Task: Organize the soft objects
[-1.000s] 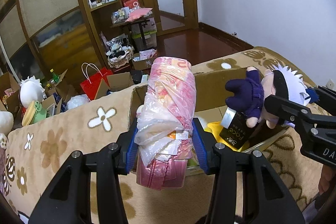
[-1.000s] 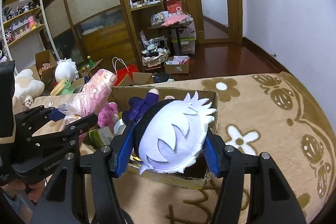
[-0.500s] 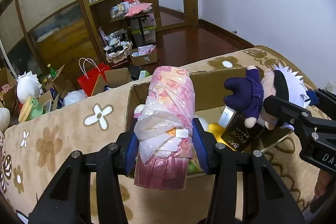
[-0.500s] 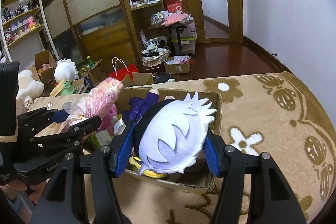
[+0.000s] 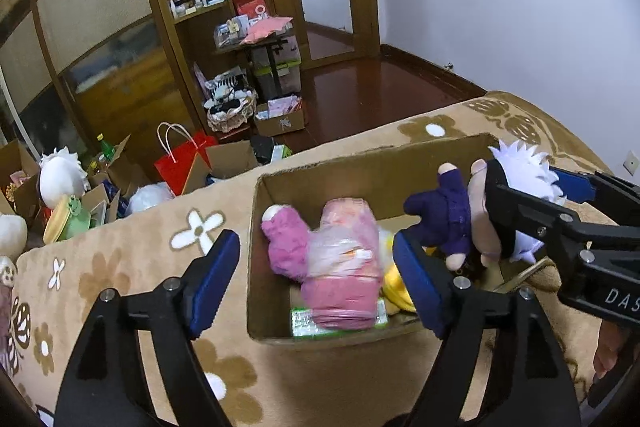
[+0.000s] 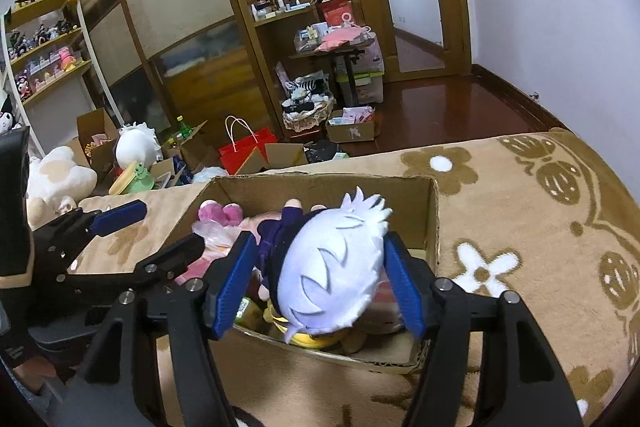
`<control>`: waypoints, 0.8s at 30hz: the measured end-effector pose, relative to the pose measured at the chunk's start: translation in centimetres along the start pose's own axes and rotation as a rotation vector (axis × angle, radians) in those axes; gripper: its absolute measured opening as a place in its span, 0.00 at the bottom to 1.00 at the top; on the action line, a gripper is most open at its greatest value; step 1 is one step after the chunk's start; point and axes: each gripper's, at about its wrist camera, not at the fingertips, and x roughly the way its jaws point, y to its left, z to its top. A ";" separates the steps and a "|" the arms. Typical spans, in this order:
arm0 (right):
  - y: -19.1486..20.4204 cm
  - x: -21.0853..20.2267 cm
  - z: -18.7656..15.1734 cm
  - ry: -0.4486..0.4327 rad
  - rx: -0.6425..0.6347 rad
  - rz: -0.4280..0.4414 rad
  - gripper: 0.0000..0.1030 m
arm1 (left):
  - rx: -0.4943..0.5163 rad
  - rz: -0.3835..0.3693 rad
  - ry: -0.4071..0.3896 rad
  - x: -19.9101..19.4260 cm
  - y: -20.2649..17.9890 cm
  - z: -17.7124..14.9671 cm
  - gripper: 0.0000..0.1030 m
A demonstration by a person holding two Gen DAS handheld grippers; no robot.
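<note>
Dropped: pink bagged bundle (image 5: 345, 269) now lies in the cardboard box (image 5: 360, 171), beside a pink plush (image 5: 286, 247) & over a green packet (image 5: 304, 323); half a sec ago I held it above the box. My left gripper (image 5: 316, 283) has just been opening, jaws now wide, nothing between them. That item is sorted. My right gripper (image 6: 318, 285) hangs over the box w/ the white-haired doll (image 6: 332, 267) between its jaws, which have just been opening too; pads sit at the doll's head, but I can't tell if they press on it. I judge the doll goes in next. Box sits on a tan flowered blanket (image 6: 520, 227).
</note>
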 end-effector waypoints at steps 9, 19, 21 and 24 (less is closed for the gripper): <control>0.1 -1.8 0.5 -0.045 0.010 -0.016 0.92 | -0.023 0.036 0.017 -1.3 1.2 -0.5 0.86; 0.7 -6.5 0.6 -0.109 -0.009 -0.063 1.00 | -0.027 0.063 -0.025 -6.0 1.8 -1.3 0.96; 0.8 -7.6 0.6 -0.120 -0.014 -0.073 1.00 | -0.027 0.074 -0.047 -7.3 1.9 -1.5 0.97; 0.9 -9.3 0.3 -0.135 -0.011 -0.084 1.00 | -0.034 0.076 -0.066 -8.9 2.0 -1.5 0.98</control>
